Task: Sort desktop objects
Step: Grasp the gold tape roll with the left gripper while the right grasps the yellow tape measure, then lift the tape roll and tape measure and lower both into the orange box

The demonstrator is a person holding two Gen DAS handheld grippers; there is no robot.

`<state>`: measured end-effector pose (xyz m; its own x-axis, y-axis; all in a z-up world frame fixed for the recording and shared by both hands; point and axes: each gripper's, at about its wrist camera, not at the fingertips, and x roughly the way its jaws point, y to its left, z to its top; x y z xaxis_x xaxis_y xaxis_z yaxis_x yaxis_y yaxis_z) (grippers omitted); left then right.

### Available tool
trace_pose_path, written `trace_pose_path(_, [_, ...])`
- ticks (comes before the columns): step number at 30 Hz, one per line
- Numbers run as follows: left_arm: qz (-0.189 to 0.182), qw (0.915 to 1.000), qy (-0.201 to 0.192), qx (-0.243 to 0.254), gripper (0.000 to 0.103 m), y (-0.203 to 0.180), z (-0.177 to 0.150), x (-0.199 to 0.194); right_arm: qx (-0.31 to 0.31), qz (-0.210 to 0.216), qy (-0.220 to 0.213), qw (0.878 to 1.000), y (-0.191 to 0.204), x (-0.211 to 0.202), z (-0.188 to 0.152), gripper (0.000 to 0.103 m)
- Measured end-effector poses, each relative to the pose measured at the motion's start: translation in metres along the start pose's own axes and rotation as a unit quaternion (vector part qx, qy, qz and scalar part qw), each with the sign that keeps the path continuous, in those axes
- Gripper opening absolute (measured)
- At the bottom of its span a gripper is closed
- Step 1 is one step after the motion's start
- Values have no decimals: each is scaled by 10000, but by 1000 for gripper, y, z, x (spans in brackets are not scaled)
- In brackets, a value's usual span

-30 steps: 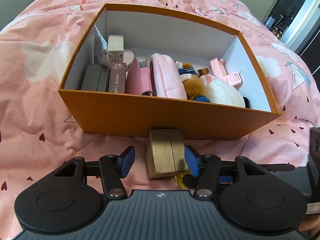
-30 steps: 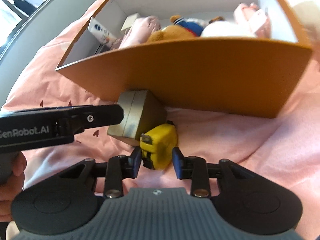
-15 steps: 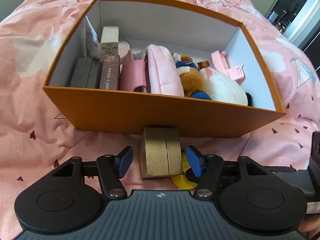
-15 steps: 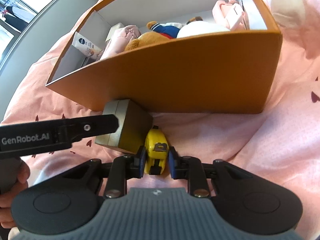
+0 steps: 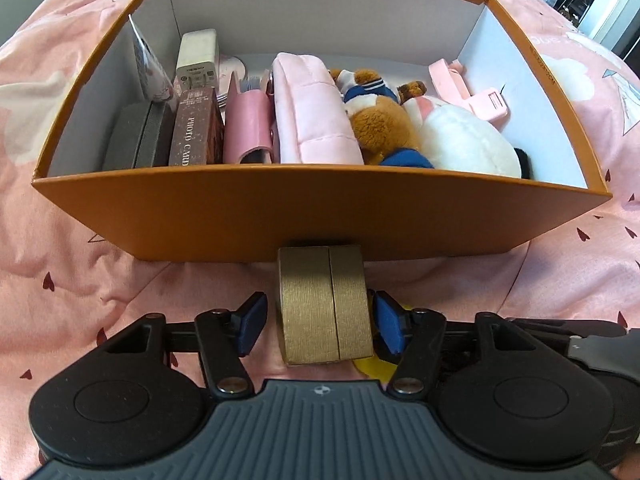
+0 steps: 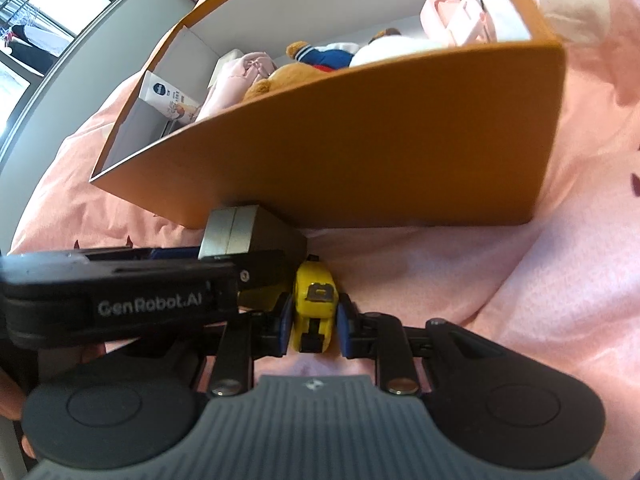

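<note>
A: Where is the gold box (image 5: 325, 306) found?
B: On the pink bedspread (image 5: 80, 280), against the near wall of the orange box (image 5: 280, 216), between the fingers of the left gripper (image 5: 319, 322). The jaws have just been closing; a gap is seen at the left pad.
A: And the right gripper (image 6: 313, 320)?
B: Clamped on the yellow tape measure (image 6: 314, 304), just right of the gold box.
</note>
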<state>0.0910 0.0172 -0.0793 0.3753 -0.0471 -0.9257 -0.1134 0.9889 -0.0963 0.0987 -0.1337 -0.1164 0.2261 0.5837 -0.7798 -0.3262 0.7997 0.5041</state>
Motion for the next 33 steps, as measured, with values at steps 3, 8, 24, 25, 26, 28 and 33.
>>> trace_pose_path(3, [-76,9999,-54,-89,56,4,-2,-3,17,84,-24,10000,1,0,-2,22])
trace_pose_path(8, [-241,9994,-137,-221,55,12,-4,-11,14,98,-209,9997,5,-10,-4,21])
trace_pose_path(24, [-1227,9883,-868,-277,55,33,-3,-108,-71,623,-976,9933,12,-81,13,21])
trace_pose_path(25, [-1253,9875,-921,-246,55,33,-1,-115,-103,662,-1006,9927,13,-87,16,21])
trace_pose_path(26, [-1268,9869,-971,-205,55,34,2,-120,-144,699,-1043,9920,15,-91,20,21])
trace_pose_path(28, [-1267,9858,-1094,-127,55,35,10,-132,-227,777,-1116,9904,21,-96,28,21])
trace_pose_path(33, [-1283,9813,-1436,-50,55,41,38,-149,-473,810,-1313,9869,32,-108,55,21])
